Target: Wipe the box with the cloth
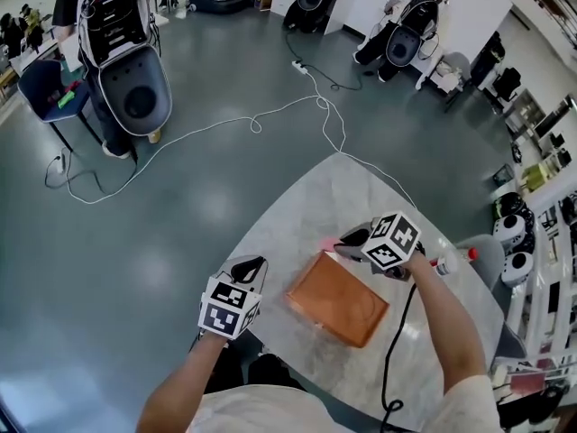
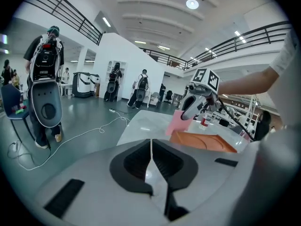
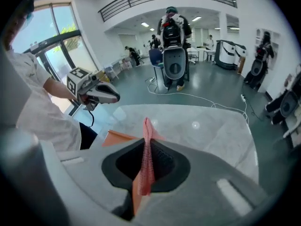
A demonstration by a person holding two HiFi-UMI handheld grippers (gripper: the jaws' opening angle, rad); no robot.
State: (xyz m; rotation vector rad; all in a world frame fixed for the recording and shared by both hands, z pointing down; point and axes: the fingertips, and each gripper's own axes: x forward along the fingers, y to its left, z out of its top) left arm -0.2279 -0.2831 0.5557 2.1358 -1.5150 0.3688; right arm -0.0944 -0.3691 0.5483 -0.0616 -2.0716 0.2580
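Observation:
A flat orange box (image 1: pixel 338 300) lies on the marble table (image 1: pixel 315 197), and it shows too in the left gripper view (image 2: pixel 202 140) and the right gripper view (image 3: pixel 117 137). My right gripper (image 1: pixel 347 239) is shut on a pink cloth (image 3: pixel 146 164) and hovers at the box's far edge. The cloth (image 2: pixel 177 122) hangs from its jaws just above that edge. My left gripper (image 1: pixel 253 265) is held off the table's left edge, apart from the box. Its jaws (image 2: pixel 151 144) are shut with nothing between them.
A small bottle with a red cap (image 1: pixel 455 260) stands on the table right of the box. A white cable (image 1: pixel 261 120) snakes over the floor beyond the table. People wearing rigs (image 1: pixel 122 43) stand farther off, beside a blue chair (image 1: pixel 43 87). Shelves (image 1: pixel 541 242) line the right side.

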